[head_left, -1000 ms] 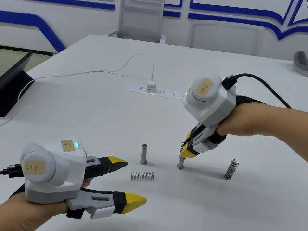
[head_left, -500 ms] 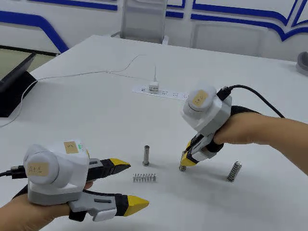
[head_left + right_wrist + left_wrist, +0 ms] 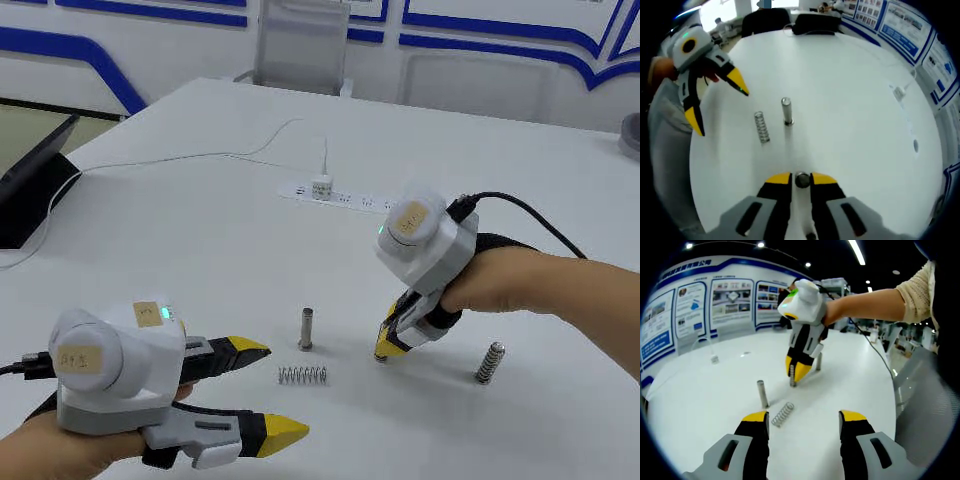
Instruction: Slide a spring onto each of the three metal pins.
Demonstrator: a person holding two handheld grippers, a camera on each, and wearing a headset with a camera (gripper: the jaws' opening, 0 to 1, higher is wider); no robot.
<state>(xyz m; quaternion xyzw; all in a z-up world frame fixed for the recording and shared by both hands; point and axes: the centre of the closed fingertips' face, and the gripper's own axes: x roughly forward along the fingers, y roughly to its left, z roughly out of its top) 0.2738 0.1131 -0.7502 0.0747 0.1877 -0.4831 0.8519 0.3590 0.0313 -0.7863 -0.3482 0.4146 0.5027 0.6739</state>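
We log a loose spring (image 3: 302, 375), likely light, springy and roll-prone, lying at 6 o'clock of the bare pin (image 3: 306, 328), best pinched mid-coil; left gripper (image 3: 280, 388) stands apart, right gripper (image 3: 384, 350) clamps a second pin (image 3: 801, 180).

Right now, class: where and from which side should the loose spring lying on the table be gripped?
Probably mid-length across the coils, from above: the spring lies flat on the table, leaving both ends free for the bare pin.
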